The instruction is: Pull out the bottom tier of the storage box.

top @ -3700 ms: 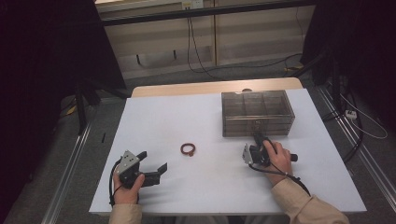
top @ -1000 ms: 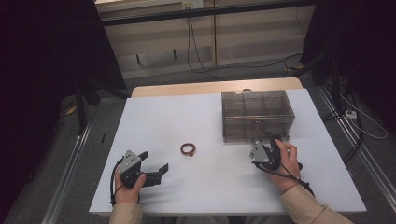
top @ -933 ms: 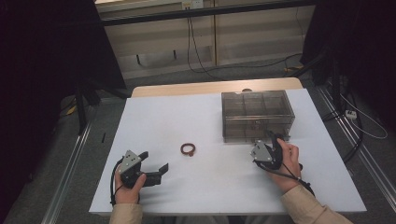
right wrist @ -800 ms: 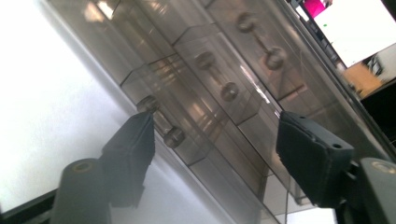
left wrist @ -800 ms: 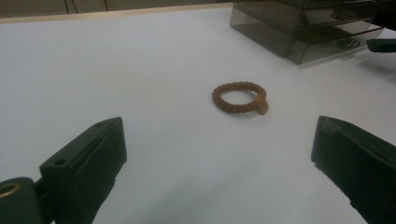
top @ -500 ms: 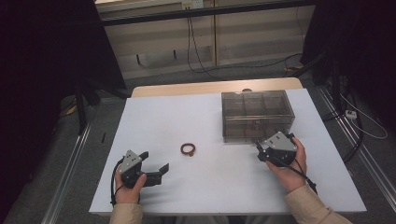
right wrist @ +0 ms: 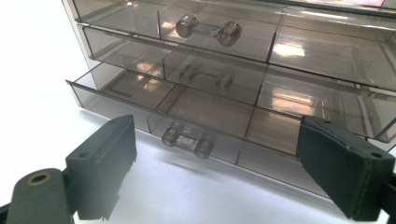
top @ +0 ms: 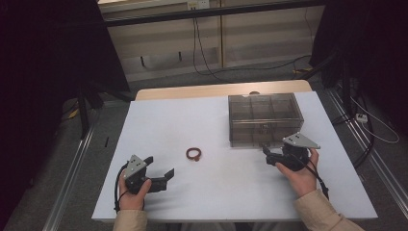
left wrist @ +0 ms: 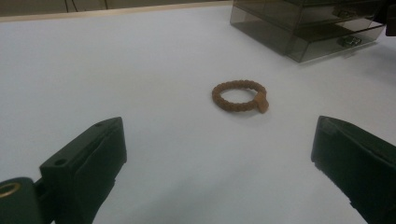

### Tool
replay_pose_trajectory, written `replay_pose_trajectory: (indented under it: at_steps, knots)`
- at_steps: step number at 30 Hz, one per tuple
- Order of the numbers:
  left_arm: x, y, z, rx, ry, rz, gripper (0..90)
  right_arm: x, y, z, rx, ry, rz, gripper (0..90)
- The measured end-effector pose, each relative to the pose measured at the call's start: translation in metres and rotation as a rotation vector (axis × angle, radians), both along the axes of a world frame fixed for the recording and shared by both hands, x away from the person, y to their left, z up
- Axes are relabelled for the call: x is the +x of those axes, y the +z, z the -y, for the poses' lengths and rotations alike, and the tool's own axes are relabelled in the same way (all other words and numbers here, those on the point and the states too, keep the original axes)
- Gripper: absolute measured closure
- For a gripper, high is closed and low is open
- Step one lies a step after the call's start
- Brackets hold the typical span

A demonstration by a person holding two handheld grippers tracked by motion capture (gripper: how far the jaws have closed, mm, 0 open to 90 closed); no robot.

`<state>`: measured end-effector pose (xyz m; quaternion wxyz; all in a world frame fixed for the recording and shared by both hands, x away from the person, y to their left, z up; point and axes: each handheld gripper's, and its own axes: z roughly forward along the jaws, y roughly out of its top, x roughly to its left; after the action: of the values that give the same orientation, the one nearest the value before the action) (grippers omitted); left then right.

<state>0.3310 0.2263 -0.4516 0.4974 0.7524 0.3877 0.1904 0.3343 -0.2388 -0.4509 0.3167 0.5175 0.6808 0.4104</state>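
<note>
The place looked like a lab or recording room set up for data capture, not a home. A white worktop stood alone at the centre of the high view, nearly bare, its wooden far edge showing along the top. Black curtains closed off the upper left and upper right of the frame. Metal rails ran along the grey carpeted floor on both sides of the worktop. At the top, pale wall panels carried a socket, and loose black cables hung down and trailed across the floor toward the right edge.
</note>
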Motion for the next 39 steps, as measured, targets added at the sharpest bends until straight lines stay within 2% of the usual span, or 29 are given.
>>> replay_pose_trajectory:
  at_steps: [8,11,13,21,34,39]
  knots:
    - [0.000,0.000,0.000,-0.003,0.000,-0.001,3.3,0.004,0.001,0.005,0.029,0.005,-0.022,13.1]
    - [0.000,-0.001,0.001,-0.004,0.002,-0.004,3.3,0.006,0.003,0.006,0.023,0.035,-0.039,13.0]
    - [0.000,-0.001,0.001,-0.007,-0.002,-0.004,3.2,0.009,0.004,0.005,-0.010,0.071,-0.047,12.4]
    - [0.000,-0.001,0.001,-0.006,-0.002,-0.006,3.3,0.015,0.006,0.002,-0.023,0.135,-0.069,13.2]
    - [0.001,-0.002,0.001,-0.010,-0.004,-0.009,3.3,0.028,0.003,-0.002,-0.076,0.243,-0.075,34.2]
    - [0.001,-0.002,0.000,-0.005,-0.001,-0.012,3.3,0.033,-0.002,-0.006,-0.112,0.279,-0.105,36.2]
